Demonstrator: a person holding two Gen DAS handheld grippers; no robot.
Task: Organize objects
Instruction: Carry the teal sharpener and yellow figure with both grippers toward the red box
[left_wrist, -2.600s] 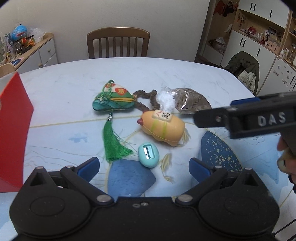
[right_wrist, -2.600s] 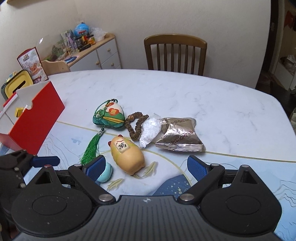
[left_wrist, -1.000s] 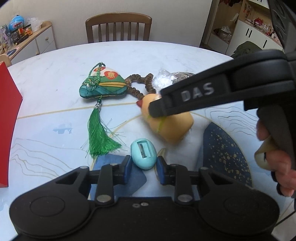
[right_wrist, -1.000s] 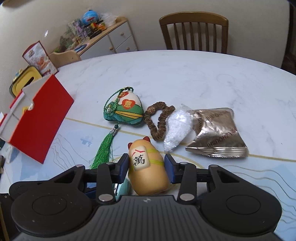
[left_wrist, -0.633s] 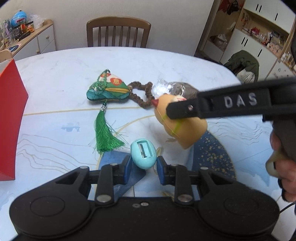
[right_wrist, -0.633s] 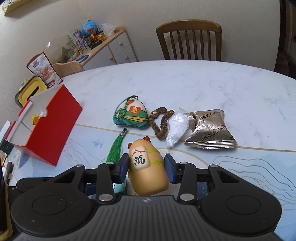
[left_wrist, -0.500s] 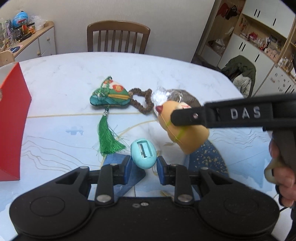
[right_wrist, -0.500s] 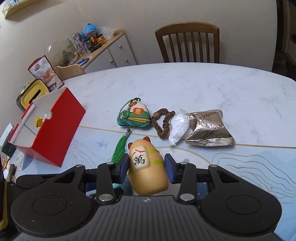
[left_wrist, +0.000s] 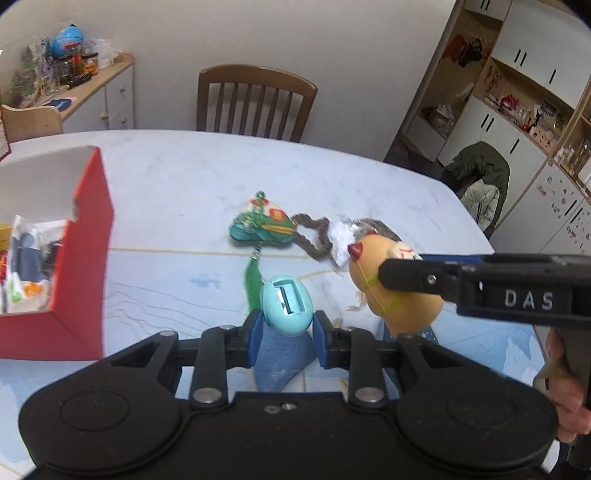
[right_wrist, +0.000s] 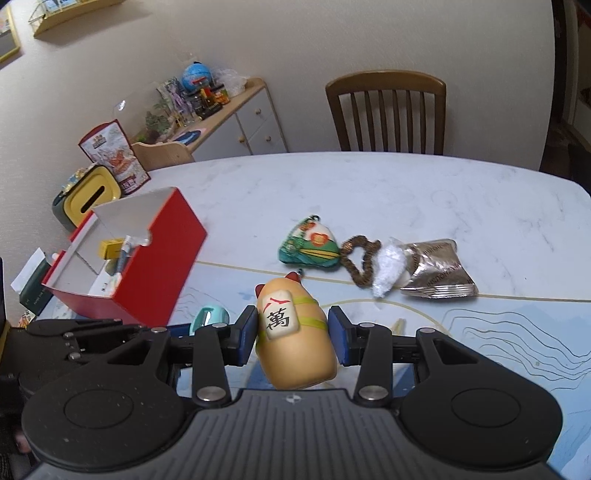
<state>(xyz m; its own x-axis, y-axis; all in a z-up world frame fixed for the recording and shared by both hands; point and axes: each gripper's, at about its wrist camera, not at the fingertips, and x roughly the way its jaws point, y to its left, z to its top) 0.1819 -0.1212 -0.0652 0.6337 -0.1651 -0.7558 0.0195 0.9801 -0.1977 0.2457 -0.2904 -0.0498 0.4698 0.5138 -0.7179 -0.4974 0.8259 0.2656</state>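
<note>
Turquoise plastic sits between our left gripper's (left_wrist: 287, 334) blue pads: the small egg-shaped sharpener (left_wrist: 287, 306) is clamped there and clear of the table (left_wrist: 184, 192). Our right gripper (right_wrist: 293, 334) is closed on the tan cat figurine (right_wrist: 295, 343), its white tile facing the camera, also held off the surface. We judge that we are in the carrying step, with both picks made and neither item yet put away. The red box (right_wrist: 162, 258) stands open to the left, already holding a few small things. On the table the green tasselled sachet (right_wrist: 310, 251), the brown bead loop (right_wrist: 360, 266), the clear bag (right_wrist: 388, 273) and the foil packet (right_wrist: 436, 273) lie in a row, waiting. Next we should swing both loads left over the box's open top, one after the other so the grippers do not collide, lower them inside, then let go.
</note>
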